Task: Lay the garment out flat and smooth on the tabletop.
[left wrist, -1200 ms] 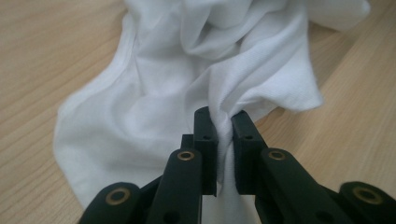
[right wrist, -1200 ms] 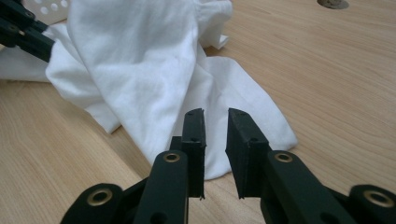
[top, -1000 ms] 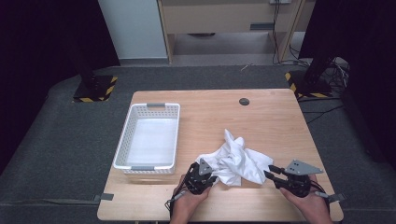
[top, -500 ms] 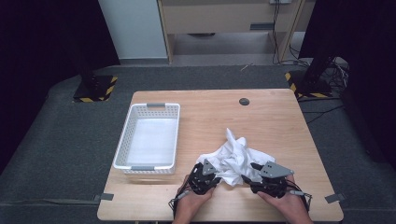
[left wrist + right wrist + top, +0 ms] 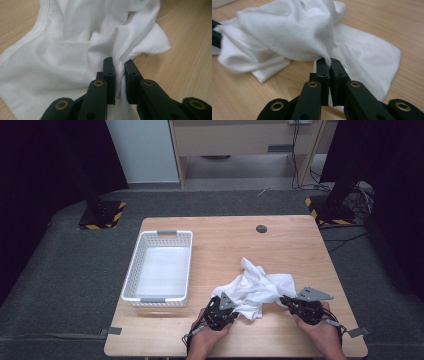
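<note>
A crumpled white cloth (image 5: 255, 287) lies on the wooden table (image 5: 280, 245) near its front edge. My left gripper (image 5: 234, 308) holds the cloth's near left part. In the left gripper view its jaws (image 5: 119, 67) are shut on a pinched fold of the cloth (image 5: 62, 57). My right gripper (image 5: 285, 301) is at the cloth's right side. In the right gripper view its jaws (image 5: 330, 65) are shut on a thin fold, and the cloth (image 5: 287, 32) rises from them in a raised bunch. The left gripper (image 5: 215, 35) shows at the far left edge of that view.
An empty white plastic basket (image 5: 131, 275) stands on the left part of the table. A small black round disc (image 5: 261, 228) sits near the far edge. Bare wood lies behind and to the right of the cloth. Dark floor surrounds the table.
The right gripper moved left into the cloth, shut on a fold, then drew back to the right with it. The left gripper has stayed in place on the cloth.
</note>
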